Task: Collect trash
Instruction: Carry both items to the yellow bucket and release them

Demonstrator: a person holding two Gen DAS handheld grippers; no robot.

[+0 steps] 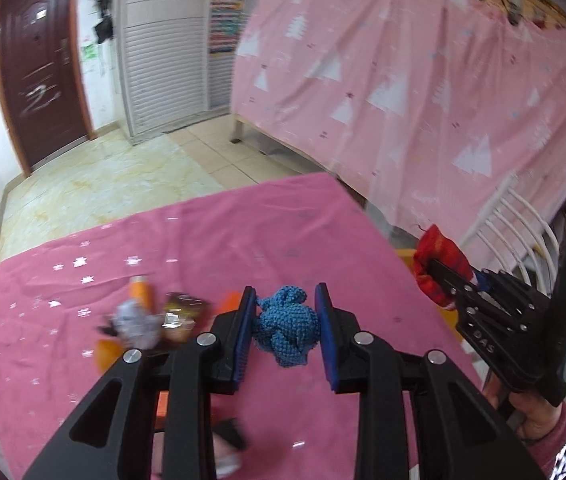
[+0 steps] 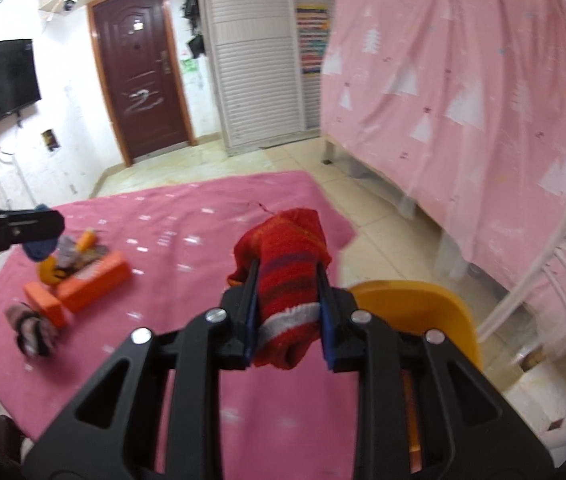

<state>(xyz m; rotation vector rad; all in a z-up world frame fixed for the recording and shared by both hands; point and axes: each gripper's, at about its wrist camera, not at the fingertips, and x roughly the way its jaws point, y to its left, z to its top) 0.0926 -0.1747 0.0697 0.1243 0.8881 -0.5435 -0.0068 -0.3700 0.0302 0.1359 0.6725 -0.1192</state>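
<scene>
- Your left tongs (image 1: pixel 286 322) sit at lower centre of the left wrist view with the blue knitted bundle (image 1: pixel 287 326) between the pads; the left pad touches it, the right pad shows a thin gap, so I judge it gripped but only lightly.
- Your right tongs (image 2: pixel 287 312) at centre of the right wrist view are clenched on the red striped sock (image 2: pixel 287 280), which stands up above the pads and droops below them.
- The yellow bin (image 2: pixel 415 312) shows just right of the right tongs, its rim partly hidden behind them (it looks like the drop spot, though that is my guess).
- More trash lies on the pink-clothed table (image 2: pixel 187 248) at left of the right wrist view: orange boxes (image 2: pixel 95 280), a crumpled pile of wrappers (image 2: pixel 73 256) with a small orange bottle (image 2: pixel 86 239), and a dark bundle (image 2: pixel 31 330) nearer the lower left.
- Risk: the blue bundle is loose and springy, so a quick swing toward the bin could let it slip out of that slack right side.
- Risk: the sock's hanging tail could catch the bin rim or the table edge and drag out if you release it too far to the left.
- Risk: both tongs heading to the same bin could knock together, since the left ones must cross the table.
</scene>
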